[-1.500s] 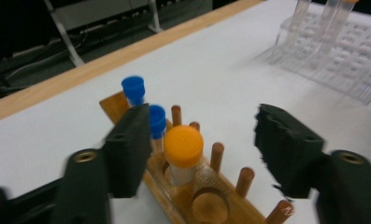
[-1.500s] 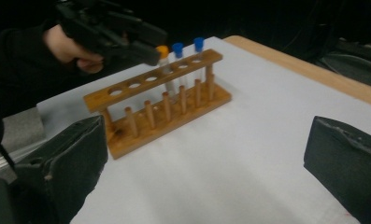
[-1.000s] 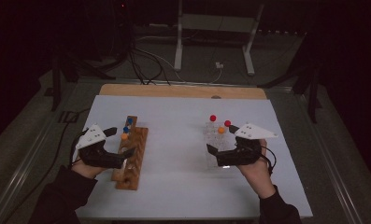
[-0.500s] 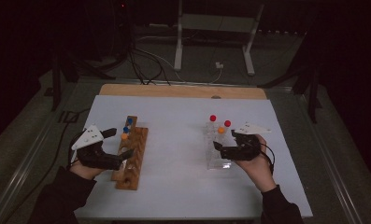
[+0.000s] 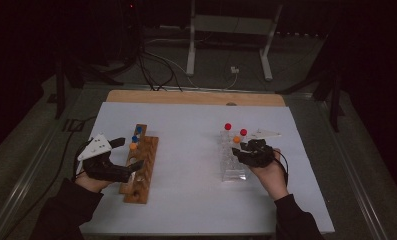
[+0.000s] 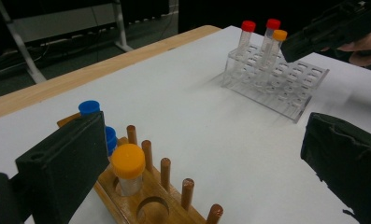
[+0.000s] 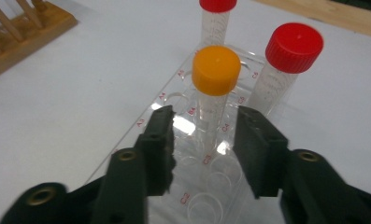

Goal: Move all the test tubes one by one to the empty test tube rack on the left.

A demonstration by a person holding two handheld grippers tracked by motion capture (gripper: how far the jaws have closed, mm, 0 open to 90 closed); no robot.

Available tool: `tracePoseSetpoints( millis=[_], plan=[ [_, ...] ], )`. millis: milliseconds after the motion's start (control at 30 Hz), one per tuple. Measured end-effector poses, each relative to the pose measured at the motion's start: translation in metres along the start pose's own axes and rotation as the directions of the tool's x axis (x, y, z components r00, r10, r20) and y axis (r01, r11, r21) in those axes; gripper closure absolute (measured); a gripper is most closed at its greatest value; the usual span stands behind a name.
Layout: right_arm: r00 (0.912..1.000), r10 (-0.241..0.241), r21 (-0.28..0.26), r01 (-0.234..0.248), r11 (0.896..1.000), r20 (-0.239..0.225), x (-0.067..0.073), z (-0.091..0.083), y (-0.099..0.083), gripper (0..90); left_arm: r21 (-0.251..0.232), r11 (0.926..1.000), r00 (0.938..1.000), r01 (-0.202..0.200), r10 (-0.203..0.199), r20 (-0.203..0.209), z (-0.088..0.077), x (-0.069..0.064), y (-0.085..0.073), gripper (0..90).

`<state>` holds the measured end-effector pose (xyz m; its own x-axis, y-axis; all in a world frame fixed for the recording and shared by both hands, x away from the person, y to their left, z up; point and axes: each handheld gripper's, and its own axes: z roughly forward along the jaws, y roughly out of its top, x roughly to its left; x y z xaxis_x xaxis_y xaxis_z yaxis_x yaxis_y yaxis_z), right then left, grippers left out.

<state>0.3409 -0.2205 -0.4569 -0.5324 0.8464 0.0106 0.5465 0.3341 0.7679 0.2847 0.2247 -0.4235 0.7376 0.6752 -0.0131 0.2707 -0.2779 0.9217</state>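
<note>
I think I am moving tubes between the wood rack [image 5: 140,167] and the clear rack [image 5: 233,160]. Three tubes stand in the clear rack and three in the wood one (so about half, I guess). My right tool [image 7: 204,140] is apart around the orange tube [image 7: 214,88], not touching. My left tool [image 6: 211,172] is wide apart, low by the wood rack on the surface [image 5: 186,145].

— Any room between the two racks?

— Plenty: the white worktop [image 5: 191,150] lies bare between the wooden rack [image 5: 140,167] and the clear rack [image 5: 232,161].

— And by the right tongs [image 7: 204,133]?

— Tight. The orange-capped tube [image 7: 215,88] stands just ahead of the parted jaws, and two red-capped tubes [image 7: 286,65] crowd behind it.

— The left side?

— Wooden pegs [image 6: 166,172] and capped tubes [image 6: 128,169] stand between the wide-open left tongs [image 6: 206,158].
</note>
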Motion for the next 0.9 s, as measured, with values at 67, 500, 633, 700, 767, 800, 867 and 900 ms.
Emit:
tracePoseSetpoints(
  millis=[67,500,633,700,767,800,867,900],
  plan=[
    [1.0,-0.001,0.008,0.0,1.0,0.002,0.0,0.003,0.0,61.2,0.001,1.0,1.0,-0.001,0.001,-0.003,0.0,0.0,0.0,1.7],
    [0.9994,-0.03,0.023,0.029,0.999,0.02,0.0,0.014,0.005,73.8,0.004,1.0,1.0,-0.003,0.003,-0.003,0.0,0.0,0.0,1.7],
    [0.9985,-0.043,0.021,0.042,0.999,0.034,0.002,0.013,0.005,74.2,0.005,1.0,1.0,-0.002,0.002,0.002,0.0,0.0,0.0,1.7],
    [0.9983,-0.044,0.016,0.044,0.999,0.038,0.003,0.012,0.006,74.2,0.006,1.0,1.0,-0.004,0.004,-0.001,0.0,0.0,0.0,1.7],
    [0.9981,-0.048,0.004,0.048,0.999,0.038,0.003,0.009,0.007,74.3,0.004,1.0,1.0,-0.004,0.004,0.0,0.0,0.0,0.0,1.7],
    [0.9981,-0.047,-0.001,0.047,0.999,0.039,0.003,0.007,0.008,74.3,0.006,1.0,1.0,-0.005,0.005,0.0,0.0,0.0,0.0,1.7],
    [0.9982,-0.045,-0.015,0.046,0.999,0.04,0.003,0.003,0.01,74.3,0.006,1.0,1.0,-0.006,0.006,0.002,0.0,-0.001,0.0,1.7],
    [0.9983,-0.042,-0.019,0.043,0.999,0.041,0.003,0.001,0.011,74.3,0.008,0.9999,1.0,-0.006,0.006,0.003,0.0,-0.001,0.0,1.7]
  ],
)
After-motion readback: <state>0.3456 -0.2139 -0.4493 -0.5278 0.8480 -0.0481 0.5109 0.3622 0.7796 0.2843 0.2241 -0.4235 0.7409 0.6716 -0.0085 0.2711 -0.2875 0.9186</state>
